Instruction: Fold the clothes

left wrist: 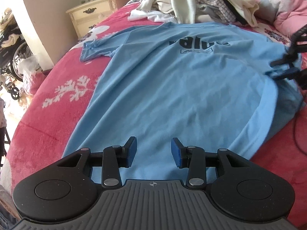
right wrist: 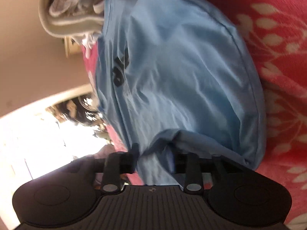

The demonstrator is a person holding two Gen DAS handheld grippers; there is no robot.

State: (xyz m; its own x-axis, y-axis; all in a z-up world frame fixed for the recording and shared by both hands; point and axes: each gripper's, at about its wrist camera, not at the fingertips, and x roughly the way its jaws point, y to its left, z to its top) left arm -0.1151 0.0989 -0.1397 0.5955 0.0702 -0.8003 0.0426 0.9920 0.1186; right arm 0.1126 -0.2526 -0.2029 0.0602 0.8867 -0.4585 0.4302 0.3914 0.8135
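A light blue T-shirt [left wrist: 172,88] with dark lettering lies spread front-up on the red bed blanket [left wrist: 57,115]. My left gripper [left wrist: 154,151] hovers open over the shirt's near hem, with nothing between its blue pads. The right gripper [left wrist: 284,67] shows blurred at the shirt's right side, by the sleeve. In the right wrist view the picture is rolled sideways. There the right gripper [right wrist: 154,157] has its jaws apart, and a bunched fold of the T-shirt [right wrist: 182,76] lies between and partly over the fingers, not pinched.
A pile of unfolded clothes [left wrist: 201,2] sits on the bed beyond the shirt's collar, with a pink quilt [left wrist: 287,5] at the far right. A cream nightstand [left wrist: 92,17] stands by the wall, a wheelchair [left wrist: 15,61] on the floor at left. A dark cable [left wrist: 295,134] lies right.
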